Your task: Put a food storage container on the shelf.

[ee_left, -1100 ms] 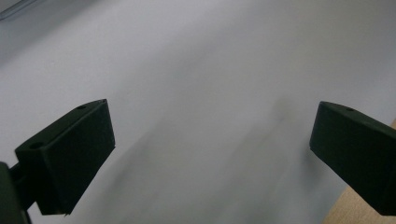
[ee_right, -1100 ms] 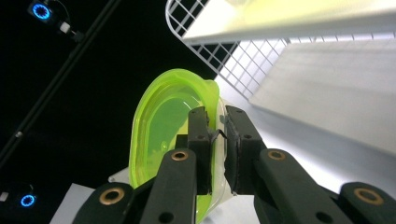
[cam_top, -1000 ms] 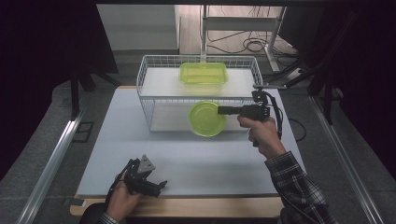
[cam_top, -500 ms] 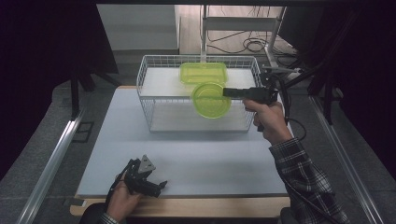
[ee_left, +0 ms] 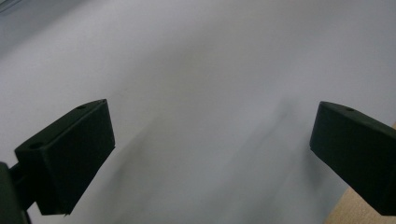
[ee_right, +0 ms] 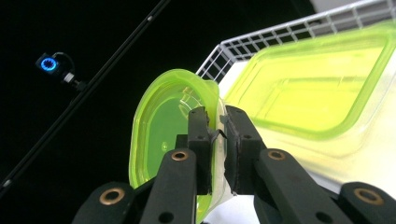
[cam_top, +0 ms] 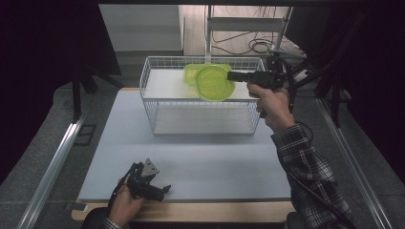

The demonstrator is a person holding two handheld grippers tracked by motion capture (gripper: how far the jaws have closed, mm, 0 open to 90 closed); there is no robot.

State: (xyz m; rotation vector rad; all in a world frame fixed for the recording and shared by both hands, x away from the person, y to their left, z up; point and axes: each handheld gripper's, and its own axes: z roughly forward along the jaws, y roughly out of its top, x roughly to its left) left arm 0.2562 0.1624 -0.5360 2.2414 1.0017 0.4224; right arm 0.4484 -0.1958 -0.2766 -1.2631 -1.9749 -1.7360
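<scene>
Spanning the wooden bench (cam_top: 200, 211), a pale mat (cam_top: 119, 143).

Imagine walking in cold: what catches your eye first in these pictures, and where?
The round lime-green lid, pinched by its rim in the right gripper, is held above the white wire basket at the table's far side. A rectangular green container sits inside the basket. The left gripper rests open at the near edge.
</scene>
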